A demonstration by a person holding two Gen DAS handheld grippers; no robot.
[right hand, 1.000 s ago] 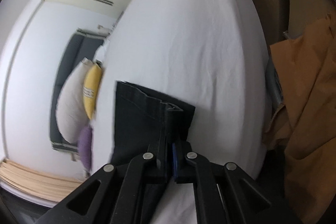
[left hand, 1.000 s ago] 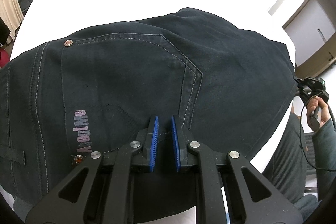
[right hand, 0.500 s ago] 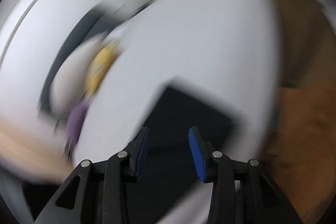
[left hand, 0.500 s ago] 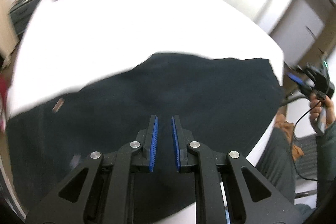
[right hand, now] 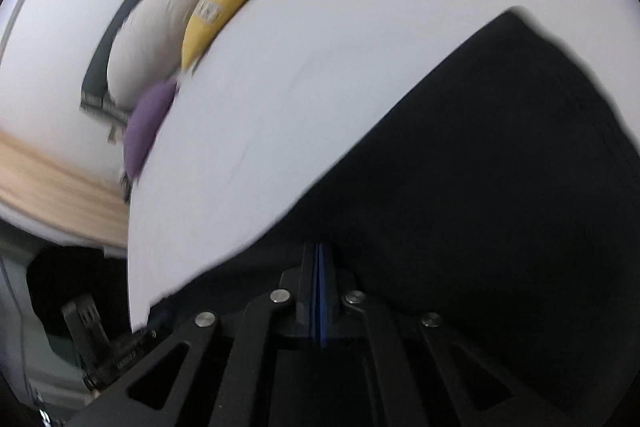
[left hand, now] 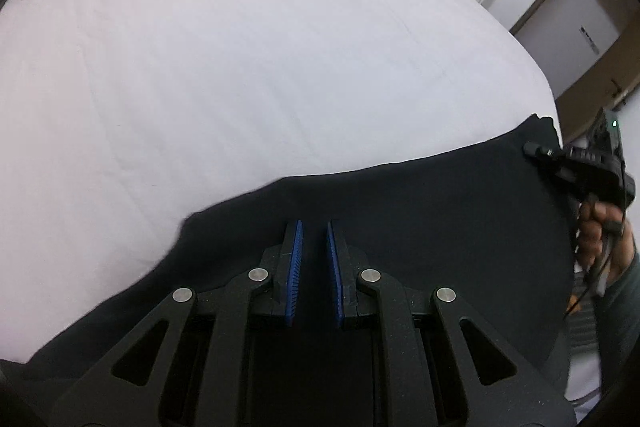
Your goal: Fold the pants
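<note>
Dark black denim pants (left hand: pixel 420 211) lie across a white bed (left hand: pixel 240 67). Left tongs (left hand: pixel 313 247) hover slightly parted above them; right tongs (right hand: pixel 319 267) pinch the pants' edge, seemingly for folding.

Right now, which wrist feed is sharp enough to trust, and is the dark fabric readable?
Left wrist view: sharp, with fisheye bending of the bed, but the pants read as flat black with no seams visible. Right wrist view: motion-blurred; the pants' edge and yellow pillow smear.
</note>
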